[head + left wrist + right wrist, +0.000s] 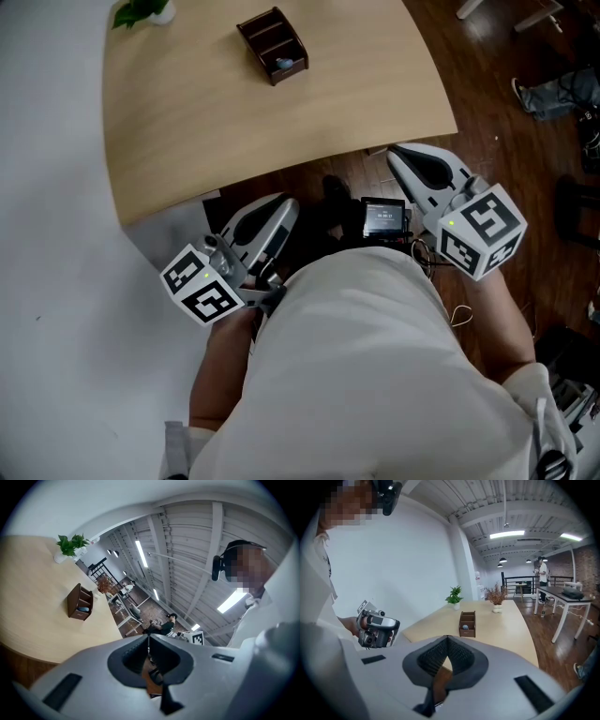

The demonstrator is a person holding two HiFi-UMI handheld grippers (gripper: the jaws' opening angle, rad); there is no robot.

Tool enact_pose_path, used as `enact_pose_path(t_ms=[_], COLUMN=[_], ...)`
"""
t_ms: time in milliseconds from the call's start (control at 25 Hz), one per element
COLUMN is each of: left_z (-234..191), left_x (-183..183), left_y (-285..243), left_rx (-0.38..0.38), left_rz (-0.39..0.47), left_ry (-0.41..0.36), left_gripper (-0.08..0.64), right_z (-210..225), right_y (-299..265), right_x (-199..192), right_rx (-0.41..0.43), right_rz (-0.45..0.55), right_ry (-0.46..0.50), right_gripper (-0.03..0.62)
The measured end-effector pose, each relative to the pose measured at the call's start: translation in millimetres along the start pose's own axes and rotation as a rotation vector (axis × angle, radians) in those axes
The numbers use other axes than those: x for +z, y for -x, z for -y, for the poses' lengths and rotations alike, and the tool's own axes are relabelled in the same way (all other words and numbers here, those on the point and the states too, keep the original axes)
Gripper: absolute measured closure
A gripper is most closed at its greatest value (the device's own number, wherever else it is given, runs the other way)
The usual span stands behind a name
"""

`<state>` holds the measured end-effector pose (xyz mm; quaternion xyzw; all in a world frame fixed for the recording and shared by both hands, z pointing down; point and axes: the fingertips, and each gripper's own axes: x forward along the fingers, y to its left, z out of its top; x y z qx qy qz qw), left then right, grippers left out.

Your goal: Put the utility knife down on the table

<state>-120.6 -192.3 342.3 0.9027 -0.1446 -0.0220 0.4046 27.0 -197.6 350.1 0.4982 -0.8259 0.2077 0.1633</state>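
Room: open workshop hall, dark wood floor [506, 159], white wall to the person's left. Surface [234, 122]: pale wood top with a rounded corner, carrying a small potted plant [141, 11] at its far edge and a brown box [272, 45] with open compartments set well in from the near edge. A small blue-grey thing [286, 64] lies in the box compartment nearest the person; too small to tell what it is. Utility knife: not made out in any view, neither on the surface nor in either pair of jaws. Left gripper [286, 202]: held close to the person's body, off the near edge of the surface and below its level. In the left gripper view its jaws are clenched tip to tip [148, 637] with nothing between them. Right gripper [398, 153]: held out to the right, just off the surface's near edge over the floor, pointing toward the surface. In the right gripper view its jaws are likewise pressed together [448, 638] and empty, and the box [467, 623] sits straight ahead. That view also shows the left gripper in the person's hand at the left. A black device with a small screen [384, 217] hangs at the person's front between the two grippers.
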Motion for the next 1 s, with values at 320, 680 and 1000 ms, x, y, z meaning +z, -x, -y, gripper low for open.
enact_pose_path(t_ms=[320, 680, 1000], left_z=[9, 8, -14], left_x=[2, 0, 7], left_y=[-6, -2, -5], left_rx=[-0.021, -0.019, -0.006], left_rz=[-0.003, -0.005, -0.004], left_ry=[-0.014, -0.012, -0.002], left_gripper=[0.555, 0.555, 0.555], right_z=[3, 2, 12], right_y=[4, -1, -25], right_x=[7, 10, 10], right_rx=[-0.006, -0.002, 0.009], right_rz=[0.013, 0.009, -0.008], right_ry=[0.006, 0.020, 0.022], right_gripper=[0.591, 0.591, 0.591])
